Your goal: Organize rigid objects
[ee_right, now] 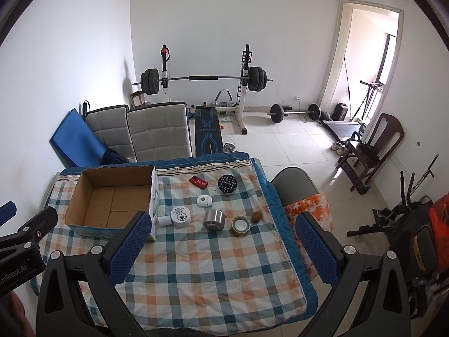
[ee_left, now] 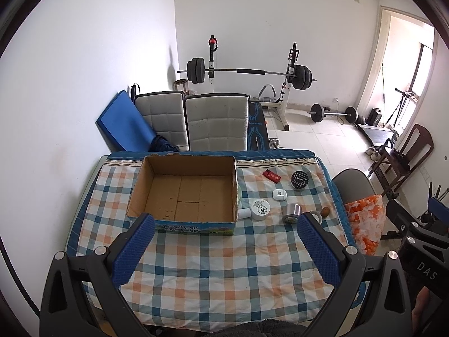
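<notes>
An empty cardboard box (ee_left: 185, 191) (ee_right: 112, 199) stands at the back left of the checked tablecloth (ee_left: 213, 266) (ee_right: 213, 261). To its right lie a red flat item (ee_right: 198, 182), a black round tin (ee_right: 227, 184), a small white case (ee_right: 204, 200), a white round jar (ee_right: 180, 216), a white cylinder (ee_right: 164, 220), a metal can (ee_right: 214, 219), a tape roll (ee_right: 240, 225) and a brown nut-like lump (ee_right: 256, 216). My left gripper (ee_left: 224, 248) hovers open near the table's front, empty. My right gripper (ee_right: 221, 248) is likewise open and empty, above the cloth.
Two grey padded chairs (ee_right: 160, 134) and a blue mat (ee_right: 75, 143) stand behind the table. A grey chair with an orange-white cloth (ee_right: 308, 205) is at the table's right. A barbell rack (ee_right: 202, 81), floor weights and a wooden chair (ee_right: 373, 151) fill the room beyond.
</notes>
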{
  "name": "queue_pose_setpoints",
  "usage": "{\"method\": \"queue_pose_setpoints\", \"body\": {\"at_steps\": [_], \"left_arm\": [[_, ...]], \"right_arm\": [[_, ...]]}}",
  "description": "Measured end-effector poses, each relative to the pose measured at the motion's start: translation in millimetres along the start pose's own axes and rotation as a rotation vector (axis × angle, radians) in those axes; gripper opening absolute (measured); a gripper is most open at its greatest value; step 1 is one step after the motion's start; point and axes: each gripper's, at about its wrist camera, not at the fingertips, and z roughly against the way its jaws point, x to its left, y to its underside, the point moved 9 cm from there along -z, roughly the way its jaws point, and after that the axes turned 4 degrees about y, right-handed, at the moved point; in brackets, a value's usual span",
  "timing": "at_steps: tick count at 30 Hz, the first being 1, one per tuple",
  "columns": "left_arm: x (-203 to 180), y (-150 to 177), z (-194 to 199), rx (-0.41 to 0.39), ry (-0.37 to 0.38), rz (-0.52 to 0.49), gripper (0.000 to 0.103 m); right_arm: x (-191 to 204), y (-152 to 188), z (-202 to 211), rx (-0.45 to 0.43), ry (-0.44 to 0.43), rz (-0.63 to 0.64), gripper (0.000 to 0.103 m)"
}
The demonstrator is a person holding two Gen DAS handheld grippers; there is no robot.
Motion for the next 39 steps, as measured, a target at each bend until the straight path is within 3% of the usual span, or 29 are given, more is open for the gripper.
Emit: {"method": "queue_pose_setpoints", "body": {"at_steps": [6, 12, 17, 25, 32, 39], "left_arm": [[-5, -5, -20, 0.033, 0.031, -0.013, 0.103], [-14, -19, -75, 0.105, 0.073, -0.024, 0.103], [-35, -20, -151, 0.245, 0.109, -0.047, 0.103], [-59, 1, -289, 0.462, -0.011, -0.073, 0.103], [-65, 37, -379, 0.649, -0.061, -0.017, 0.103], [-60, 53, -419, 0.715, -0.093, -0.008, 0.103]], "right_arm": [[-3, 9, -17, 0.039, 0.01, -0.018, 0.103], [-22, 16, -76, 0.166, 0.035, -0.07, 0.103], [-36, 35, -166, 0.323, 0.031, -0.054, 0.103], [-13, 86, -343, 0.651, -0.134, -0.079, 0.103], [21, 130, -458, 0.882, -0.231, -0.154, 0.085], [50, 160, -507, 1.001, -0.289, -0.179, 0.069]]}}
